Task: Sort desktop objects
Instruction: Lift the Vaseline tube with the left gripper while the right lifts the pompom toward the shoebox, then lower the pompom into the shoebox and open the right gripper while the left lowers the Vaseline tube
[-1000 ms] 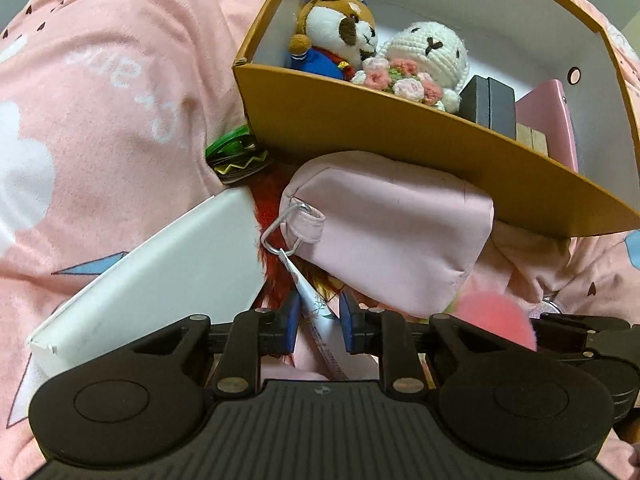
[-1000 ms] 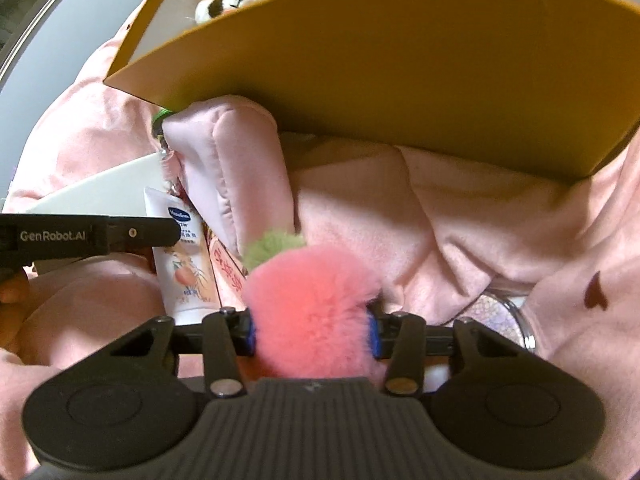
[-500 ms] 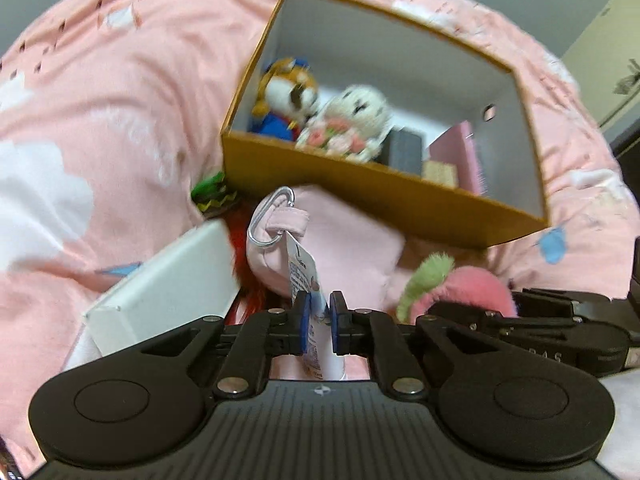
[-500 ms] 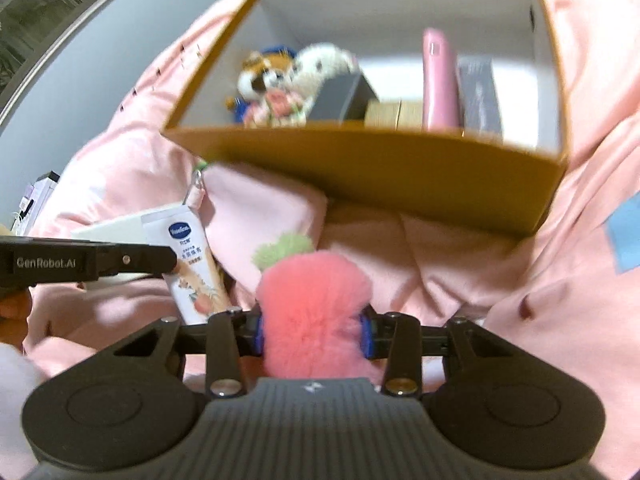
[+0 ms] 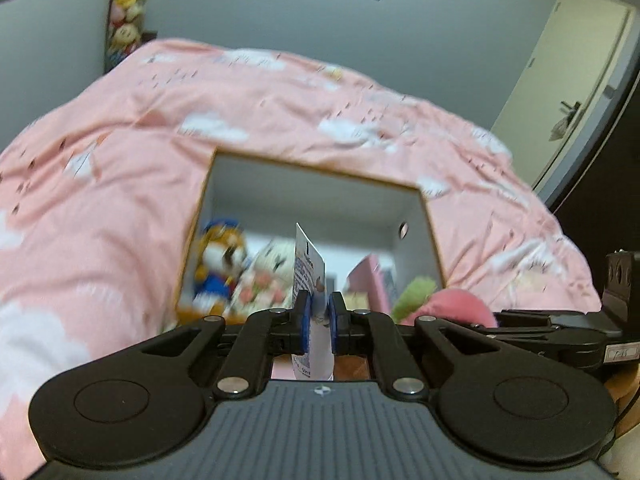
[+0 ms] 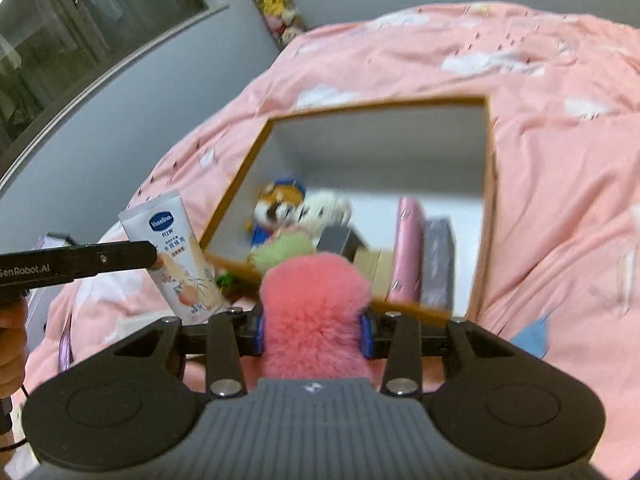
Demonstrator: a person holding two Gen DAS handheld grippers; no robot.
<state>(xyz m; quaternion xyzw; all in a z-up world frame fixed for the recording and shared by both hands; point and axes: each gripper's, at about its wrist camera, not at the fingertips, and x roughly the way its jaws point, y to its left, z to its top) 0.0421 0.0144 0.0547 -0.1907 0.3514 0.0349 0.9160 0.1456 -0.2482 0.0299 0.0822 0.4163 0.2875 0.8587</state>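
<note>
Both grippers carry something toward the open box (image 6: pixel 486 184), which lies on the pink bedspread (image 5: pixel 100 208) and already holds 2 soft toys (image 6: pixel 280 204) on its left side and a pink case (image 6: pixel 408 248) standing on edge to the right. The left gripper (image 5: pixel 319 320) is clenched on a hand cream tube (image 6: pixel 176 256), pinching its flat body edge-on so the thin tube stands upright between the blue pads. The right gripper (image 6: pixel 312 334) grasps a fluffy pink plush (image 6: pixel 316 312) with a green tuft, its jaws set wider because the fur is bulky. Held this way, each item can likely be lowered straight into the box.

Compared with 1 second ago, both tools are higher and tilted up: the box, then seen close and from the side, now sits below and ahead, with its inside visible. The left jaws have just been closing, with the tube between them. The pouch and white box that filled the foreground are out of view.
</note>
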